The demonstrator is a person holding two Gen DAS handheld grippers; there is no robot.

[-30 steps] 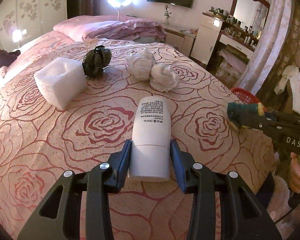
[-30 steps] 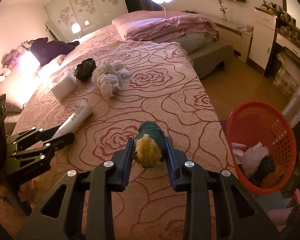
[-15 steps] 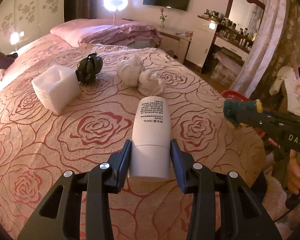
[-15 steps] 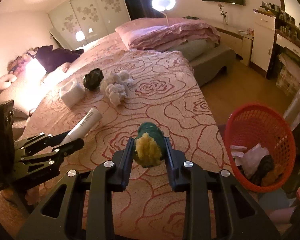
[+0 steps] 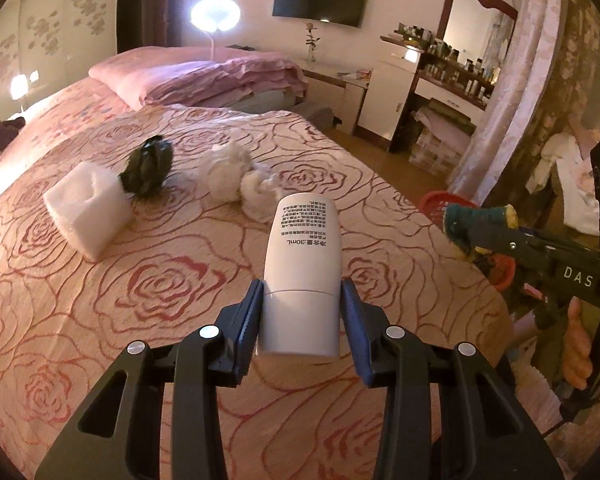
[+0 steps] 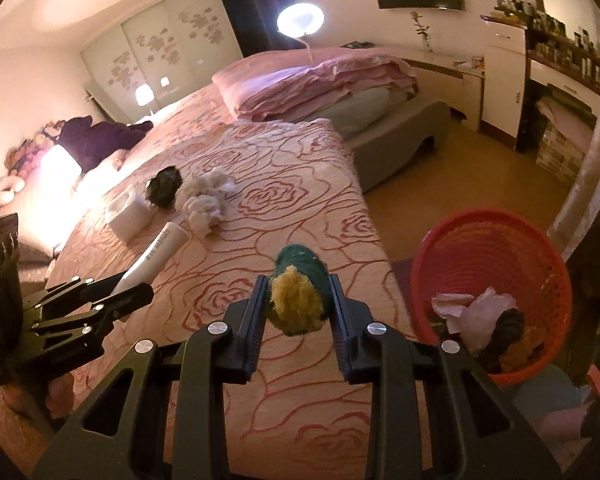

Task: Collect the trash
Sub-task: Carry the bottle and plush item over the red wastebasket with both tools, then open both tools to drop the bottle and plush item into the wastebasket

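The left tongs (image 5: 302,312) pinch one white tube (image 5: 302,264) by its cap end, its printed end pointing out over the bed (image 5: 180,292); the small print is too fine to read apart from "30mL". The right tongs (image 6: 298,300) are pressed onto one green-and-yellow sponge (image 6: 298,296), held above the bed's foot edge; its far half is hidden behind its own bulk. Just beyond that edge, on the floor at the right, stands one red mesh basket (image 6: 488,248), holding crumpled white paper (image 6: 476,308) and a dark lump that cannot be identified; its lower rim is cut off by the tongs' arm. Farther up the bed lie one white foam block (image 5: 86,208), one dark crumpled wad (image 5: 148,166) touching it, and two white crumpled tissue wads (image 5: 240,178) side by side. A hand (image 5: 580,344) is only partly visible.
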